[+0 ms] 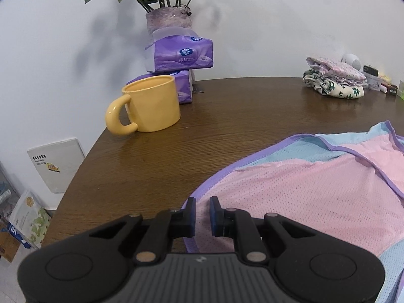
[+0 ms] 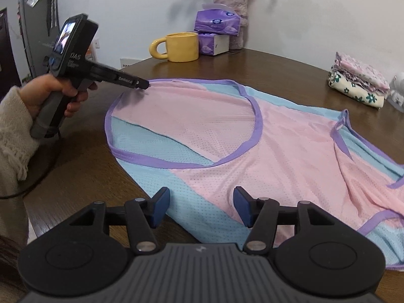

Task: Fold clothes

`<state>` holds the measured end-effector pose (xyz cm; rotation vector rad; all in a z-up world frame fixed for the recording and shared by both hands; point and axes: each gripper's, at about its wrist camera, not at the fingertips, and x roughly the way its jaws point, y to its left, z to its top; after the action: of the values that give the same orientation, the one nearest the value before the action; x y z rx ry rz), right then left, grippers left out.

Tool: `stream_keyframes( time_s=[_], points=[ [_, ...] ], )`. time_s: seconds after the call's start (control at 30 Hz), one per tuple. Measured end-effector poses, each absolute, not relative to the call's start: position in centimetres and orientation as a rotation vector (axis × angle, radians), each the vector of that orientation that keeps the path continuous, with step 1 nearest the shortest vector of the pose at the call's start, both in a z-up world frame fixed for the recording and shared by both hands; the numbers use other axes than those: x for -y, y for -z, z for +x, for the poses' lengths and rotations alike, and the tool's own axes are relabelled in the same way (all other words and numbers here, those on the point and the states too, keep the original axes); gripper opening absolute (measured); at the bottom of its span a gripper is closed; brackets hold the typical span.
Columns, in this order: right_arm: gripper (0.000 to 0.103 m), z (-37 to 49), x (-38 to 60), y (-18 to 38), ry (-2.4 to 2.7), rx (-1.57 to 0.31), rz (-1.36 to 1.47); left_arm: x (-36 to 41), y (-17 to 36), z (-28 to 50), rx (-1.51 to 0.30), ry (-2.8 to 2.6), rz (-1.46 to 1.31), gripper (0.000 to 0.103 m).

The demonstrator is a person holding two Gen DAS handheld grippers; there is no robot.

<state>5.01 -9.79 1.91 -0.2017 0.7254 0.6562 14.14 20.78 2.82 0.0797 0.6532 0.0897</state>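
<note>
A pink and light-blue mesh garment with purple trim lies spread on the brown table. A hand in a cream sleeve holds my left gripper at the garment's far left hem. In the left wrist view its jaws stand narrow, with pink fabric filling the gap, so it is shut on that edge. My right gripper hovers open over the near blue and pink part of the cloth, and its pads do not press on anything.
A yellow mug and stacked purple tissue packs stand at the back by a vase of flowers. Folded floral clothes are piled at the back right. The table's curved left edge drops to boxes on the floor.
</note>
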Motion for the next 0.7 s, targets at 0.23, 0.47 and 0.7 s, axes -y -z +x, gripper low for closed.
stream_keyframes(
  time_s=[0.23,0.47,0.7],
  points=[
    [0.057,6.1,13.6,-2.5,-0.497,-0.709,-0.126,-21.8,-3.1,13.9,-0.625,-0.068,-0.035,0.019],
    [0.057,7.5,17.6,-3.6,-0.366,-0.67,-0.07,-20.0,-5.5,13.5,-0.584,-0.016,-0.103,0.043],
    [0.056,12.5,17.6,-6.7,-0.348,-0.612,-0.069,-14.6,-8.8,17.5,-0.667,0.125,-0.144,0.054]
  ],
)
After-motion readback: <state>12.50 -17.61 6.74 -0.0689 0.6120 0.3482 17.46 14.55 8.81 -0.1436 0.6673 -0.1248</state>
